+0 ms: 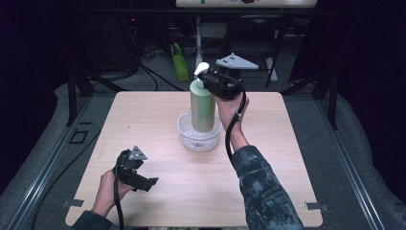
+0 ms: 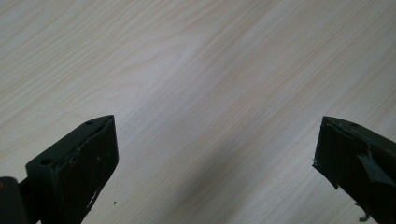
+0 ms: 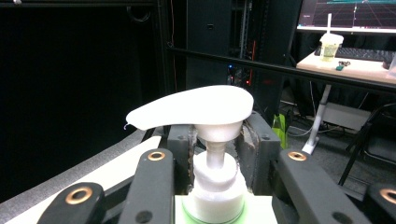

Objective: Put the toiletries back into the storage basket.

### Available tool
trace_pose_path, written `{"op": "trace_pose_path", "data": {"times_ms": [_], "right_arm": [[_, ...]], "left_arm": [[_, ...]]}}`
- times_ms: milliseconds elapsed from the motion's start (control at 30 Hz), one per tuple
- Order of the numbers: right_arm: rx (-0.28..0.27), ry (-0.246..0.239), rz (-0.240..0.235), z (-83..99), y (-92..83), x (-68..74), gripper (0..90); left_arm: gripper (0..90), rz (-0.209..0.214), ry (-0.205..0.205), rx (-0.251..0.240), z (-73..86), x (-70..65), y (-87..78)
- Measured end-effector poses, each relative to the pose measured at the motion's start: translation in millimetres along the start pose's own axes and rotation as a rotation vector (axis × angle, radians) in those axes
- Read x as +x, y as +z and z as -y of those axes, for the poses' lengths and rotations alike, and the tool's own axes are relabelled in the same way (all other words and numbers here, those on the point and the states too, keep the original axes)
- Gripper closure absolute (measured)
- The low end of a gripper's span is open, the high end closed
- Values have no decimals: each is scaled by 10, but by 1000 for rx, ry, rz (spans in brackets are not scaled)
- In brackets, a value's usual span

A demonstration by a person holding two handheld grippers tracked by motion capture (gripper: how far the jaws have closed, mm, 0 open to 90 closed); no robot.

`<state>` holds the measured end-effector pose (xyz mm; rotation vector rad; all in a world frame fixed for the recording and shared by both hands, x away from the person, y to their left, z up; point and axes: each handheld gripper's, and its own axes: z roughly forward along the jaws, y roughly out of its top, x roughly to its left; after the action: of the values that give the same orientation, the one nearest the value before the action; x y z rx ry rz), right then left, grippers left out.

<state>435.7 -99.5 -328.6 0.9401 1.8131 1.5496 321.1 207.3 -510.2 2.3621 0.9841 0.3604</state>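
A green pump bottle (image 1: 202, 108) with a white pump head (image 1: 201, 68) stands upright in a white mesh basket (image 1: 198, 138) at the table's middle. My right gripper (image 1: 210, 80) is shut on the bottle's white neck (image 3: 215, 179), its jaws on either side just under the pump head (image 3: 194, 109). My left gripper (image 1: 148, 183) rests low over the wooden table (image 2: 196, 74) at the front left. It is open, with bare wood between its fingers (image 2: 77, 172).
The wooden table (image 1: 287, 158) has free surface around the basket. Beyond its far edge stand dark frames, cables and a green bag (image 1: 179, 61) on the floor. A desk with a cup (image 3: 329, 45) shows far off in the right gripper view.
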Motion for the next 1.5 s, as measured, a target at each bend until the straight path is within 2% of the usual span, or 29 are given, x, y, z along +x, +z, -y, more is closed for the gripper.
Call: {"op": "trace_pose_path", "data": {"times_ms": [767,1200,1500], "right_arm": [[40,12,-12,320,124,41,681],[68,41,4,524,179,-3,681],[89,28,7,594,214,13,681]], "left_arm": [[0,2,8,4,-2,-9,3],[0,-1,14,9,-4,-15,4],[0,-1,15,6,-3,-22,3]]}}
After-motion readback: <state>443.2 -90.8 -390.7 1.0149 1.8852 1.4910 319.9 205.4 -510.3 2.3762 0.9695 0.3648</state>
